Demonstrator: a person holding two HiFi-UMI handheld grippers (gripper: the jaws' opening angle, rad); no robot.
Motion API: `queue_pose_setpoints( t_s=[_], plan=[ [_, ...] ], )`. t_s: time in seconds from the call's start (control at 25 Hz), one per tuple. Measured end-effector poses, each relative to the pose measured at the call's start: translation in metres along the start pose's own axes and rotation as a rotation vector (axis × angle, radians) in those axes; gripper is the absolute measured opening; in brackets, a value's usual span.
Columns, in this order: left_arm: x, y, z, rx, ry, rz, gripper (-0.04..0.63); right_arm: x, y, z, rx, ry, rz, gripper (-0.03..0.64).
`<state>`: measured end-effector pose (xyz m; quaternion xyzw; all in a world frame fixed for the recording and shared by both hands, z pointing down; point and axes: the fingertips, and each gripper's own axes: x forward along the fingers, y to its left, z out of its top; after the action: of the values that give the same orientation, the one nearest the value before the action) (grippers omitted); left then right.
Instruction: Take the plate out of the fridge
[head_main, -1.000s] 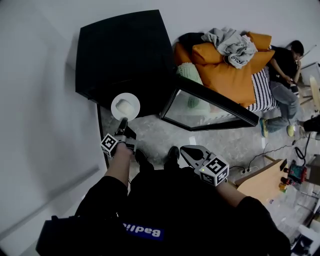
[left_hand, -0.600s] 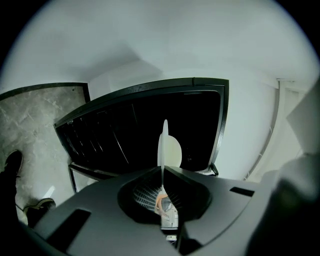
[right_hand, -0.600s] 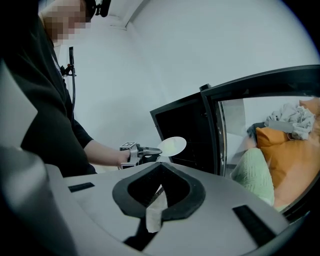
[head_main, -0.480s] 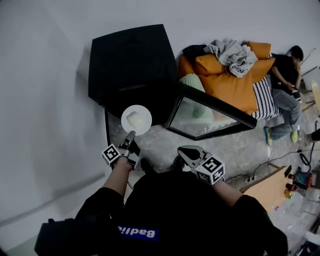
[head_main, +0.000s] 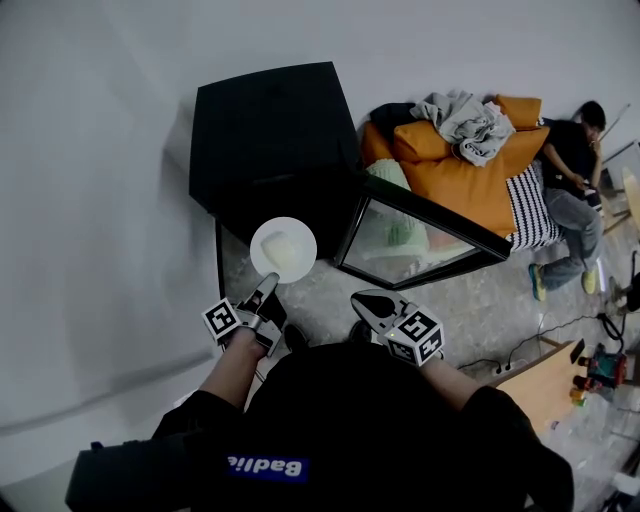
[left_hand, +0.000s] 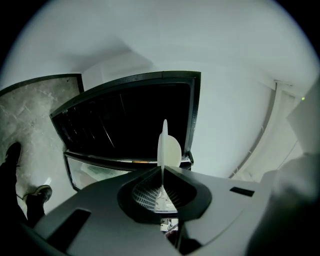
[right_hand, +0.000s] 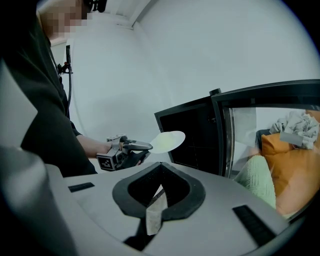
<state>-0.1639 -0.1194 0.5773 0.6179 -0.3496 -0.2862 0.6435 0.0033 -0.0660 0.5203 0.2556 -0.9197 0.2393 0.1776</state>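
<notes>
Right gripper (head_main: 366, 303) close to the body, jaws together, nothing in them. Left gripper (head_main: 264, 289) clamped on the rim of the white plate (head_main: 283, 249). Plate is held flat, outside and just in front of the black fridge (head_main: 265, 130). Glass fridge door (head_main: 425, 232) swung open at right. Orange sofa (head_main: 470, 165) beyond, person (head_main: 570, 160) sitting by it.
</notes>
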Motion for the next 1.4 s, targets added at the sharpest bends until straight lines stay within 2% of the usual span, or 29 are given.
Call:
queue_pose_setpoints(
  t_s=[0.36,0.64,1.4],
  plan=[
    [-0.006,-0.065,-0.023,0.02,0.068,-0.019,0.017,0.003,0.002,0.008,-0.029,-0.038,0.009,-0.003],
    [-0.014,-0.105,-0.05,0.032,0.129,-0.034,0.017,-0.001,0.008,0.01,-0.003,-0.069,0.029,-0.003],
    [-0.013,-0.125,-0.068,0.046,0.17,-0.066,0.017,-0.002,0.016,0.018,-0.052,-0.095,0.06,-0.003]
  ],
)
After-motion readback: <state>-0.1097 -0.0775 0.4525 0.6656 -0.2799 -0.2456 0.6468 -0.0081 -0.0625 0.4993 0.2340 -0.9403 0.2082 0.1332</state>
